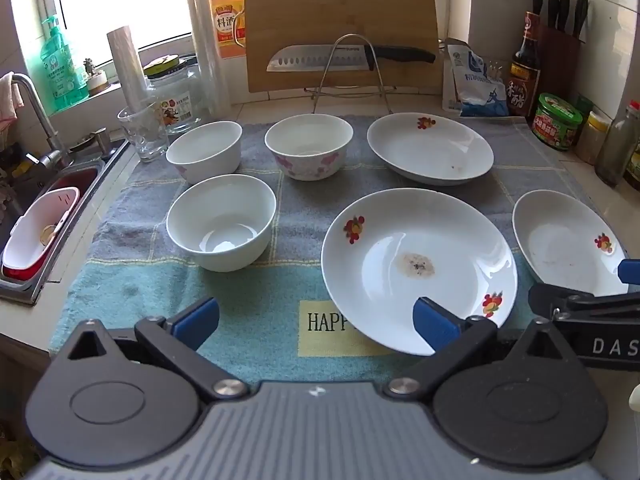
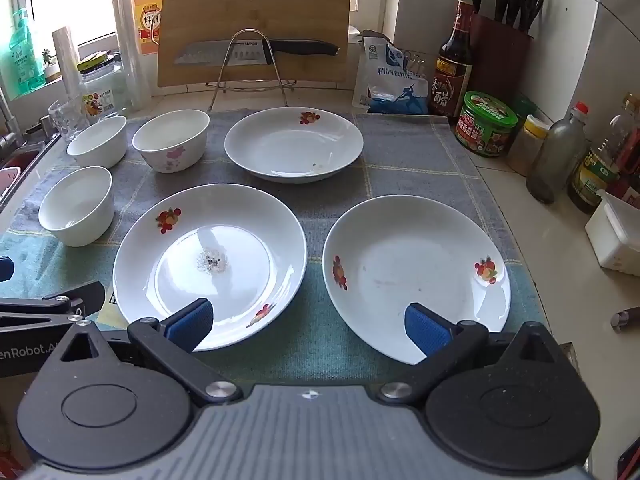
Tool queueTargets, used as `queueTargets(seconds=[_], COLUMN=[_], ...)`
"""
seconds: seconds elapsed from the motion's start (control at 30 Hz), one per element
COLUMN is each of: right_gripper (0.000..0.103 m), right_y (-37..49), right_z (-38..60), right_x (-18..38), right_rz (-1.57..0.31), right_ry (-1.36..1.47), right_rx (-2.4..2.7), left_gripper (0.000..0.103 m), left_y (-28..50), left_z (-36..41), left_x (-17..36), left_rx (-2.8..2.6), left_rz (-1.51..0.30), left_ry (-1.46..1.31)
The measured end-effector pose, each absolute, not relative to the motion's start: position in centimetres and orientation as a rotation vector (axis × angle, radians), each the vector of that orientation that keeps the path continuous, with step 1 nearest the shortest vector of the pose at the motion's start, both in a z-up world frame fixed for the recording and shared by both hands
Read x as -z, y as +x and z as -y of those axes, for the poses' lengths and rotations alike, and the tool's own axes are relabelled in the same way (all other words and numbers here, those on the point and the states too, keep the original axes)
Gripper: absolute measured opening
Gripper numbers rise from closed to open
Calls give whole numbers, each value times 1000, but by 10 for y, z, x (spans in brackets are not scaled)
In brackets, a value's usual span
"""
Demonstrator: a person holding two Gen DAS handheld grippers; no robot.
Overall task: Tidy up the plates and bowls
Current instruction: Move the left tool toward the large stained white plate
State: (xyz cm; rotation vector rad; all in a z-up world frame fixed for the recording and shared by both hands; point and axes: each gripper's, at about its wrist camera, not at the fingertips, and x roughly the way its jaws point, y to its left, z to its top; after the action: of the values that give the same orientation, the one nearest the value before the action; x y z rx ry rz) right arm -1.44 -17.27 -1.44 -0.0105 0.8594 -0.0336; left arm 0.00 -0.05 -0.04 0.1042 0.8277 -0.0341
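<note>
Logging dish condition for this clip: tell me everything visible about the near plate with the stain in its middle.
The stained plate is a round, shallow white dish, glossy like glazed ceramic, with red-and-orange fruit prints on its inner rim. A brownish dried smear with dark specks sits at its centre. It lies upright and flat on the checked towel, separate from the other plates and bowls, nothing stacked on it. The left hand-held gripper hangs open near its front edge; no contact is visible.

3 bowls, 3 plates, 1 glass.
</note>
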Motion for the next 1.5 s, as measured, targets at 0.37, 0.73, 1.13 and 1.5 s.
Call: queueTargets(seconds=[0.37,0.73,1.13,1.5], right_gripper=[103,103,103,103], right_y=[-15,-16,-16,-16], right_z=[172,170,171,171], right_x=[0,-5,-6,-6], right_rz=[-842,-834,-825,-824], right_ry=[-37,-44,-43,-43], right_rx=[38,43,43,43], left_gripper=[102,102,102,102], left_y=[-4,-1,1,1], left_z=[2,-1,-1,-2], left_x=[-4,-9,-13,-13], left_rx=[27,39,39,39], left_rz=[-817,-822,-816,-815], left_ry=[104,95,100,100])
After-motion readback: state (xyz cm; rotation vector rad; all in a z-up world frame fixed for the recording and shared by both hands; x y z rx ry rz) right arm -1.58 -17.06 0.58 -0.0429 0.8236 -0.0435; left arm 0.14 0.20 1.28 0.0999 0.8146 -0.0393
